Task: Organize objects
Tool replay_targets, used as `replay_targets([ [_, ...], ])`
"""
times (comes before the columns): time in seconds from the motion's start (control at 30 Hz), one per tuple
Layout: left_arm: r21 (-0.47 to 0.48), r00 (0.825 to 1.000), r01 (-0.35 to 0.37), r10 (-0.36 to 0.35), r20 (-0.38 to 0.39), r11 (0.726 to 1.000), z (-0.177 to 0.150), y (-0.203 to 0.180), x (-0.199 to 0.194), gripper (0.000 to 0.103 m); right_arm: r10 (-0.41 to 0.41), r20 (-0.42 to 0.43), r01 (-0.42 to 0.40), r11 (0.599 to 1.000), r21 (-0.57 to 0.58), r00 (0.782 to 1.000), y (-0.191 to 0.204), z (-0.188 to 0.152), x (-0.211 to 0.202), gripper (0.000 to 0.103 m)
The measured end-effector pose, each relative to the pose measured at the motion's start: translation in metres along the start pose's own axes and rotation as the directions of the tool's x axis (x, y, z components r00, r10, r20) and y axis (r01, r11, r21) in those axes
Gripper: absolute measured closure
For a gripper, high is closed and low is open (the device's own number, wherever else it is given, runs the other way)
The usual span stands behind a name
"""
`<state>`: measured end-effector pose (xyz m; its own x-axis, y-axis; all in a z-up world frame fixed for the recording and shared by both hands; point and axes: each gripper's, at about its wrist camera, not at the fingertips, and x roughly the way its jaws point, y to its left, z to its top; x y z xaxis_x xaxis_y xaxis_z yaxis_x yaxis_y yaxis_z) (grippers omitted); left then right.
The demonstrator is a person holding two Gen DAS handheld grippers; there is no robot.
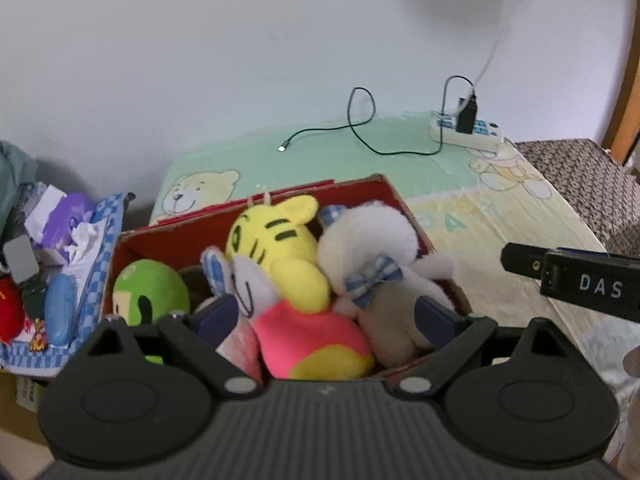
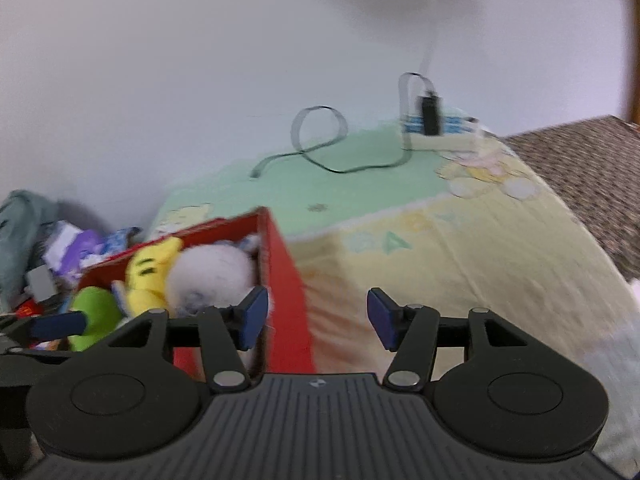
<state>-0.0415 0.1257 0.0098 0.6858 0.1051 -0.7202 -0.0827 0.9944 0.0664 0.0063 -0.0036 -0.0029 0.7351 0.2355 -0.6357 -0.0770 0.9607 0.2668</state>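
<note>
A red cardboard box (image 1: 168, 240) stands on a bed and holds several plush toys. Among them are a yellow tiger in pink (image 1: 280, 248), a green one (image 1: 152, 288), and a white one with a blue checked bow (image 1: 368, 240). My left gripper (image 1: 326, 316) hangs open over the box's near side. Its blue pads (image 1: 216, 316) stand either side of the tiger and the white toy without pressing them. My right gripper (image 2: 317, 317) is open too, its jaws straddling the box's right wall (image 2: 288, 288). In the blurred right wrist view the tiger (image 2: 148, 276) and white toy (image 2: 212, 272) show.
The bed has a green and yellow bear-print sheet (image 1: 460, 200). A black cable (image 1: 360, 128) and a power strip (image 1: 464, 128) lie by the white wall. A blue checked holder with tissues and clutter (image 1: 80, 260) sits left of the box. A brown patterned blanket (image 1: 592, 184) is at right.
</note>
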Motion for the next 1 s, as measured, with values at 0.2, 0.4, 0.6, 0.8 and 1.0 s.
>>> replay_targets([
  [0.2, 0.028, 1.0, 0.031, -0.031, -0.002, 0.999, -0.003, -0.008, -0.003, 0.007, -0.098, -0.011, 0.099, 0.994, 0.057, 0.995, -0.014, -0.016, -0.008, 0.044],
  [0.4, 0.013, 0.996, 0.085, -0.085, 0.021, 0.996, -0.006, -0.022, -0.014, 0.0, -0.199, -0.02, 0.2, 0.979, 0.043, 0.98, -0.027, -0.015, -0.008, 0.038],
  [0.6, 0.016, 0.996, 0.088, -0.088, -0.013, 0.996, -0.008, -0.052, -0.015, 0.0, -0.223, -0.033, 0.223, 0.975, 0.011, 0.974, -0.042, -0.004, -0.009, 0.034],
  [0.8, 0.001, 0.996, 0.079, -0.079, -0.035, 0.997, -0.009, -0.086, -0.014, 0.0, -0.239, -0.039, 0.238, 0.971, -0.028, 0.97, -0.064, 0.0, -0.013, 0.032],
  [1.0, -0.017, 0.995, 0.059, -0.06, -0.076, 0.998, -0.013, -0.11, -0.008, 0.0, -0.248, -0.064, 0.244, 0.968, -0.054, 0.967, -0.085, -0.001, -0.01, 0.031],
])
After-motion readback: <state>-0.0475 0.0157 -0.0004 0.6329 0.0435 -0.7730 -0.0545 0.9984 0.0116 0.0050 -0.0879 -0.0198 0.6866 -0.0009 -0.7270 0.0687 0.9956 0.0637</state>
